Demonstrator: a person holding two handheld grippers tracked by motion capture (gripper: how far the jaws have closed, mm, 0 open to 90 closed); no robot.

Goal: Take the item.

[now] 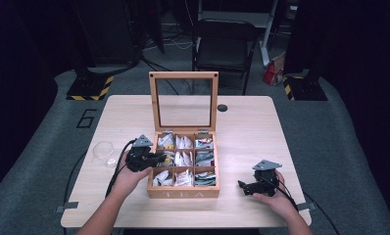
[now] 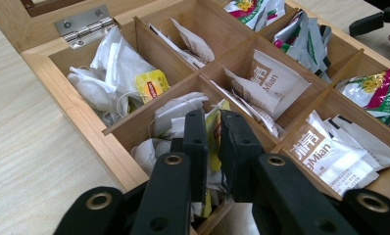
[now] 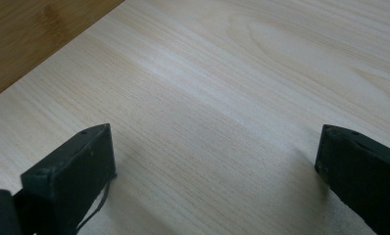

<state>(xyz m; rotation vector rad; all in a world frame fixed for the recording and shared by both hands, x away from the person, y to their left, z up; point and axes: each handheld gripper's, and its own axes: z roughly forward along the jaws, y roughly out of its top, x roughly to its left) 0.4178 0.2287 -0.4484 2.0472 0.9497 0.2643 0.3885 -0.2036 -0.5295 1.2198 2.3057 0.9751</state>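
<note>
Pale wooden table (image 1: pixel 252 122) bears the open tea box (image 1: pixel 183 192). Left gripper view: left gripper (image 2: pixel 213 132) pinches a yellow-tagged tea bag (image 2: pixel 213 128). Lower right, right gripper (image 1: pixel 246 187) gapes, holding nothing; a glass cup (image 1: pixel 104 152) sits left.

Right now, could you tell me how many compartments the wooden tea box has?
9 compartments in the tea box, a three-by-three grid: three along the hinged lid, three across the middle, three along the front wall.

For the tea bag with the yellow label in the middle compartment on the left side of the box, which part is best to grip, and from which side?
Grip the tea bag by its yellow tag and upper edge, coming from above. The bags stand loosely upright between wooden dividers, so probably only the tops are reachable. The left gripper already comes in this way, its jaws nearly closed around the tag.
</note>
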